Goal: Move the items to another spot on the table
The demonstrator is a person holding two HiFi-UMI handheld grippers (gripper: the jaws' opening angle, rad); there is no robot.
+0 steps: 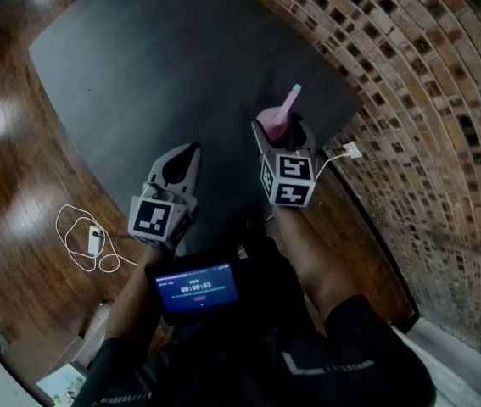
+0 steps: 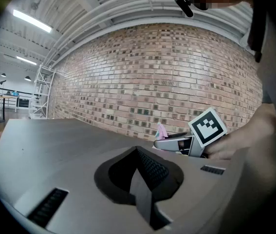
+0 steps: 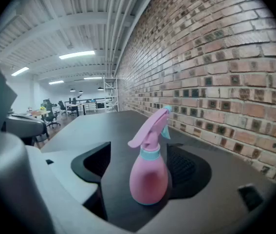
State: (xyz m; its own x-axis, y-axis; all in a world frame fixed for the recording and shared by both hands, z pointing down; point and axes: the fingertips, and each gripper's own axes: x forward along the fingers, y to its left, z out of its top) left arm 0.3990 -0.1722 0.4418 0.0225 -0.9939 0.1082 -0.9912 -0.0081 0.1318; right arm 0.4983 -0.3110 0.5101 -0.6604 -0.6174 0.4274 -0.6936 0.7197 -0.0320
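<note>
A pink spray bottle [image 1: 276,121] with a light-blue collar stands upright on the dark table [image 1: 164,66], near its right edge by the brick wall. My right gripper [image 1: 284,134] is open around it. In the right gripper view the bottle [image 3: 149,174] sits between the two jaws of the right gripper [image 3: 142,165], close to the right pad [image 3: 189,167] and apart from the left one. My left gripper [image 1: 187,151] rests to the left of the bottle, shut and empty. The left gripper view shows that gripper [image 2: 142,167] with its jaws together, and the bottle [image 2: 160,130] far off.
The brick wall [image 1: 427,100] runs close along the table's right side. A white plug [image 1: 350,151] with a cable lies by the wall. A coiled white cable [image 1: 87,240] lies on the wooden floor at the left. A small lit screen [image 1: 198,288] is at the person's chest.
</note>
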